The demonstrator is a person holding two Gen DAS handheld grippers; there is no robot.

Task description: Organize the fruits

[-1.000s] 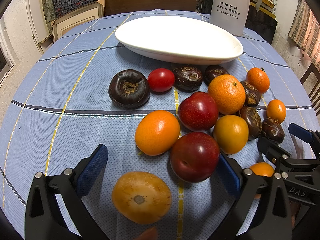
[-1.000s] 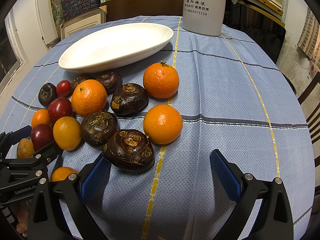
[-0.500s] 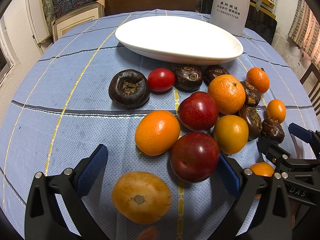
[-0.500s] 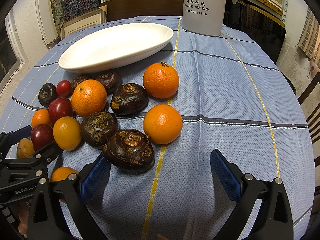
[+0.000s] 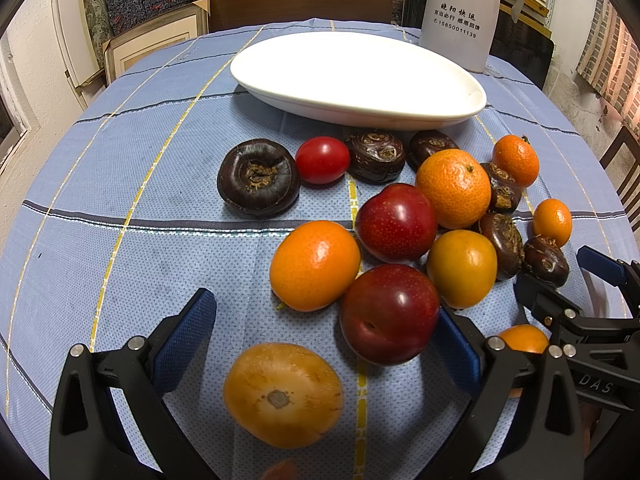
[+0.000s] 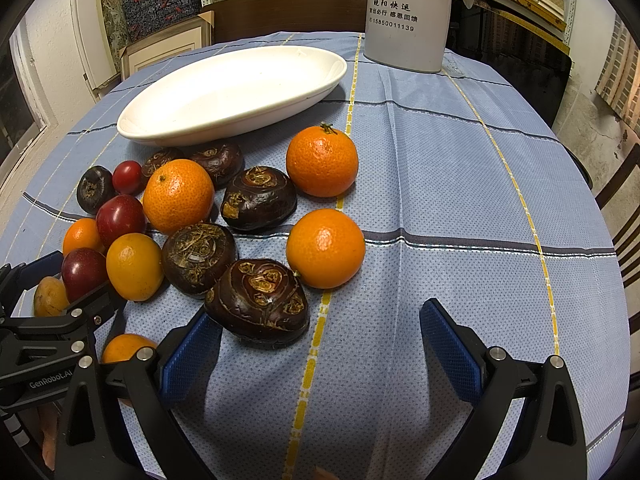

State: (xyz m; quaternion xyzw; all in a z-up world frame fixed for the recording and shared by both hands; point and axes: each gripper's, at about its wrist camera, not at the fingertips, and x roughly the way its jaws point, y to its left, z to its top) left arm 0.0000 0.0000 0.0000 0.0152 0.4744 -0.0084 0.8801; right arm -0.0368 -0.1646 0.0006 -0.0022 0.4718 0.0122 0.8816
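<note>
A: Left wrist view: left gripper (image 5: 320, 342) spread wide, nothing pinched, low over the blue checked tablecloth (image 5: 120, 184); yellow-brown fruit (image 5: 283, 394) sits between its fingers, red plum (image 5: 390, 314) against the right pad.

B: Right gripper (image 6: 320, 342) also spread, empty (dark water chestnut (image 6: 258, 298) just beside its left finger). Fruit cluster lies in front of the white oval dish (image 6: 224, 92), none in it. Jug (image 6: 406, 12) behind.

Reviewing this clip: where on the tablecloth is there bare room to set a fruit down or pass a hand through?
Bare cloth lies right of the two tangerines, out to the table edge. More lies left of the lone water chestnut. The white dish holds nothing. It is crowded between the dish and both tools, where fruits touch.
</note>
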